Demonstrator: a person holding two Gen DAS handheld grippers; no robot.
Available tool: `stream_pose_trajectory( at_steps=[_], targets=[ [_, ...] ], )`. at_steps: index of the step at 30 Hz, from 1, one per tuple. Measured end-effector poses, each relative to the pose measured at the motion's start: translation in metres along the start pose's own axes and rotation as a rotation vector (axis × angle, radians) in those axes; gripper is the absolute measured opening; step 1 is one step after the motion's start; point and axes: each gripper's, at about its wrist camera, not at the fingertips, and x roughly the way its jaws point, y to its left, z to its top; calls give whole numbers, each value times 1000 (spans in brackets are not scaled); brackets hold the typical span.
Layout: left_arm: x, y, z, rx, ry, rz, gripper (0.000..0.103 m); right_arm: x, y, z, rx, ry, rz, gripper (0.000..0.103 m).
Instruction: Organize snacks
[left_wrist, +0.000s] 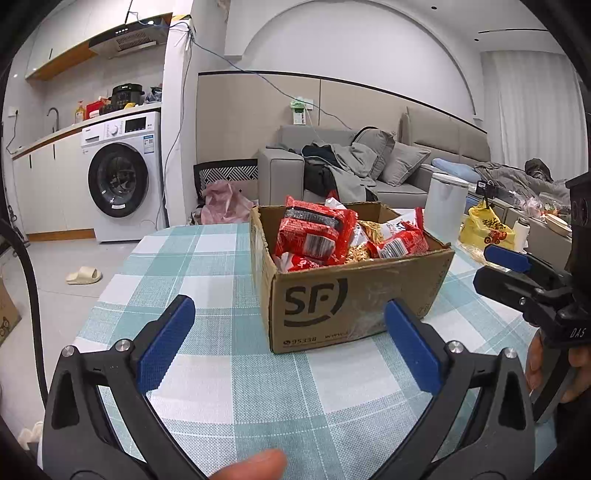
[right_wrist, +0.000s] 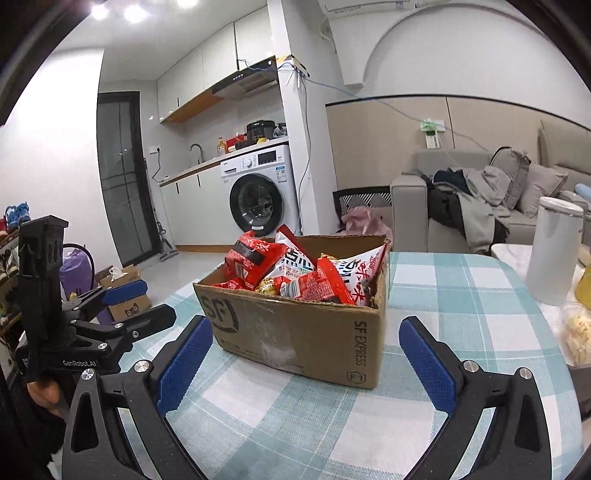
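Open brown cardboard box (left_wrist: 351, 295), printed "SF", on checked teal-and-white tabletop (left_wrist: 207, 266); packed with crumpled red snack packets (left_wrist: 314, 230). Left claw (left_wrist: 291, 343) released, empty. Right claw (right_wrist: 306, 363) released, empty.

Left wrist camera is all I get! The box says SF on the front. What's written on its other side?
Observer: The right wrist view shows that side of the cardboard box. It reads SF EXPRESS.
Operator: Are any snacks outside the box?
Observer: Maybe. A clear tub of pale yellowish pieces sits at the right edge, below the white container.
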Motion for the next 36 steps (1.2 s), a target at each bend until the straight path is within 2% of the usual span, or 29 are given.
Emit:
stream_pose_trajectory(
  at_steps=[6, 36],
  targets=[
    [-2, -2, -7, 0, -20, 0, 102, -9, -2, -6, -9, -45, -14, 103],
    [0, 1, -8, -20, -20, -6, 102, -7, 2, -8, -37, -38, -32, 103]
  ],
)
